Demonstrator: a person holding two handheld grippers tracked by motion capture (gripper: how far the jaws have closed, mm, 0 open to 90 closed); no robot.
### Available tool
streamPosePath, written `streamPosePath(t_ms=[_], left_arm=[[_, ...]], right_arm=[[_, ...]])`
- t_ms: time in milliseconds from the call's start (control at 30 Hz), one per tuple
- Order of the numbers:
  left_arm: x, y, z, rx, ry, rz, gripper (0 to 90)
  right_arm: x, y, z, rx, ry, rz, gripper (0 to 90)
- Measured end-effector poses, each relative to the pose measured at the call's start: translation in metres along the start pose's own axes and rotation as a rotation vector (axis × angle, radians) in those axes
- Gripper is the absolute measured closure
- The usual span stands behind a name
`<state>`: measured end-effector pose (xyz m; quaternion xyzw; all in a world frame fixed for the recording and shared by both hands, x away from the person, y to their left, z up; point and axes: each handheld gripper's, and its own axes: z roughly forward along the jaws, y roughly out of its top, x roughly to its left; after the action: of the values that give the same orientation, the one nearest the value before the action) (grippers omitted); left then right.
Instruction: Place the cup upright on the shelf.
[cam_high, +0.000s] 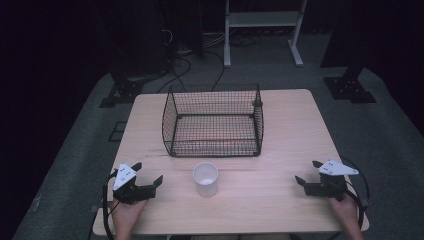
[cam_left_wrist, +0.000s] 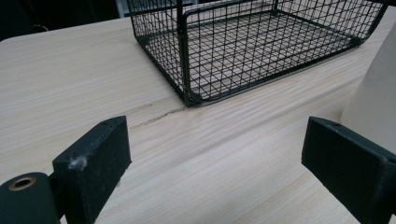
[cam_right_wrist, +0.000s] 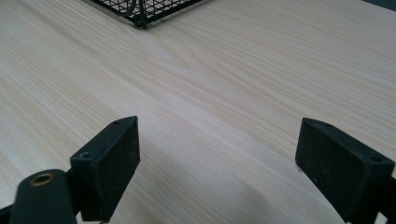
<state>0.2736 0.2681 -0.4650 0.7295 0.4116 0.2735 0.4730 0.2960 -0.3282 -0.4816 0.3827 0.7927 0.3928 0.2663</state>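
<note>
The left gripper (cam_high: 148, 173) sits near the front left corner of the tabletop (cam_high: 280, 165), held from behind by the person's left hand (cam_high: 126, 214), its two black jaws spread wide with nothing between them; a grey three-cornered plate lies on its top. In the left gripper view those jaws stand far apart over bare pale wood, and the left gripper (cam_left_wrist: 212, 158) looks toward the near left corner of a black wire basket (cam_left_wrist: 243, 46), with the side of a white cup (cam_left_wrist: 373, 100) rising just behind the right-hand jaw, apart from it as far as can be told. The right gripper (cam_high: 306, 172) lies near the front right corner of the tabletop, the person's right hand (cam_high: 345, 207) behind it, and its jaws are likewise wide and hold nothing. In the right gripper view the right gripper (cam_right_wrist: 217, 149) faces open wood grain, with a corner of the basket (cam_right_wrist: 140, 9) at the top edge. Between the two grippers, near the middle of the front edge, the white cup (cam_high: 205, 179) stands upright with its mouth open upward, well apart from both. Just behind the cup, at the middle of the tabletop, stands the wire basket (cam_high: 172, 122), open at the top, and the wood shows through its mesh floor. A thin dark scratch (cam_left_wrist: 156, 116) marks the wood just in front of the basket's near left corner. Beyond the far edge, cables (cam_high: 190, 60) lie on the grey floor by a white metal stand (cam_high: 262, 30).
</note>
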Motion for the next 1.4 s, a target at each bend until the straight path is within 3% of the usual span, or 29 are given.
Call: streamPosePath(t_ms=[233,467,633,800,933,1300,1400], left_arm=[[-0.002,0.001,-0.001,-0.01,0.0,0.012,7.2],[-0.005,0.006,-0.002,-0.037,-0.032,0.005,5.9],[-0.011,0.01,-0.001,-0.041,-0.046,0.023,3.6],[-0.017,0.015,-0.001,-0.049,-0.082,0.052,3.2],[-0.02,0.018,0.0,-0.046,-0.114,0.05,2.8],[-0.031,0.021,0.005,-0.016,-0.146,0.098,2.1],[-0.034,0.023,0.006,-0.025,-0.178,0.108,1.9]], right_arm=[[0.001,0.0,0.0,0.005,-0.005,-0.009,13.1],[0.002,0.0,0.001,0.008,-0.014,-0.011,13.1],[0.002,0.0,0.001,0.008,-0.011,-0.012,13.1],[0.001,0.0,0.001,0.007,-0.006,-0.003,13.1],[0.001,0.0,0.001,0.008,-0.007,-0.005,13.1],[0.001,0.0,0.0,0.006,-0.006,-0.003,13.1],[0.001,0.0,0.0,0.005,-0.004,-0.003,13.1]])
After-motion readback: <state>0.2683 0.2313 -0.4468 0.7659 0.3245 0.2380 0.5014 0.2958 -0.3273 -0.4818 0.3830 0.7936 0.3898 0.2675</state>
